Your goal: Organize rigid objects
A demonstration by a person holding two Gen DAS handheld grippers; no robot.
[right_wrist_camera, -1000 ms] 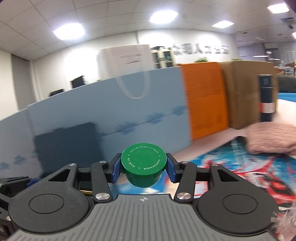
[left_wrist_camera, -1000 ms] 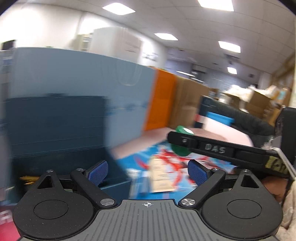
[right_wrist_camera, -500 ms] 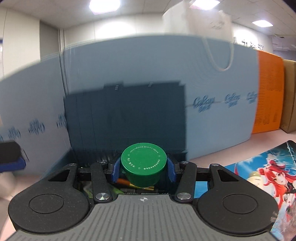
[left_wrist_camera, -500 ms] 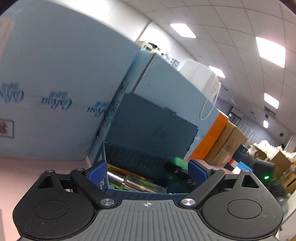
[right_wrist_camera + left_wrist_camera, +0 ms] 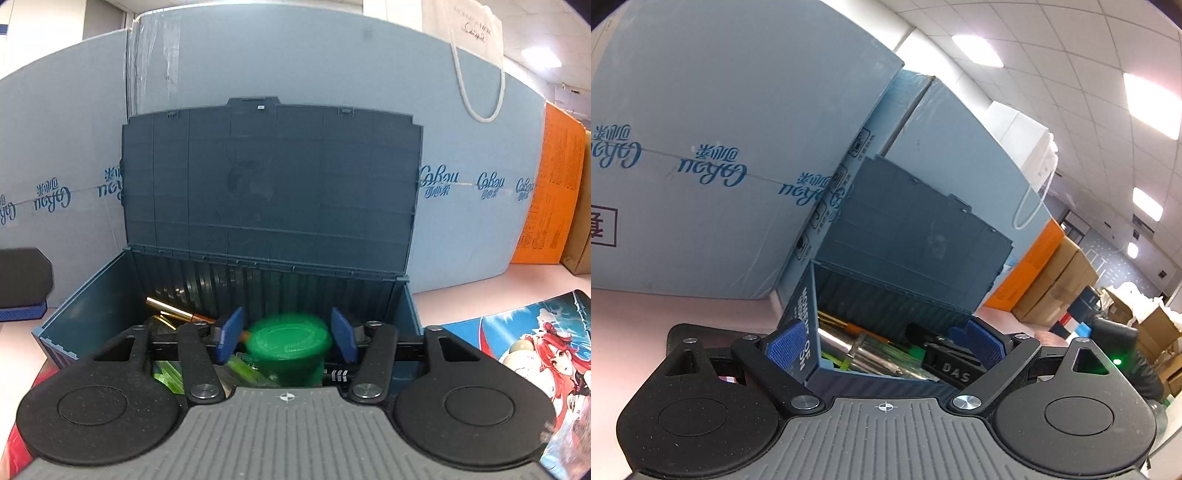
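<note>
A dark blue storage box [image 5: 88, 295] stands with its lid [image 5: 269, 177] raised against light blue cartons. My right gripper [image 5: 287, 334] is over the box with its jaws apart. A green jar [image 5: 290, 343], blurred, sits between them without touching the pads and drops among the gold tubes [image 5: 170, 308] and green packets inside. My left gripper [image 5: 884, 341] is open and empty, at the box's left front corner [image 5: 809, 332]. The right gripper's black body [image 5: 949, 363] shows over the box in the left wrist view.
Tall light blue cartons [image 5: 720, 147] stand behind the box. An orange box [image 5: 557, 195] and brown cartons [image 5: 1056, 280] stand to the right. A printed anime mat [image 5: 524, 343] lies on the pink table [image 5: 683, 310] at the right. A white bag [image 5: 465, 33] tops the cartons.
My right gripper carried the green jar over the box, then opened; the jar has left the pads and is falling. My left gripper swung left toward the box and stayed open.
</note>
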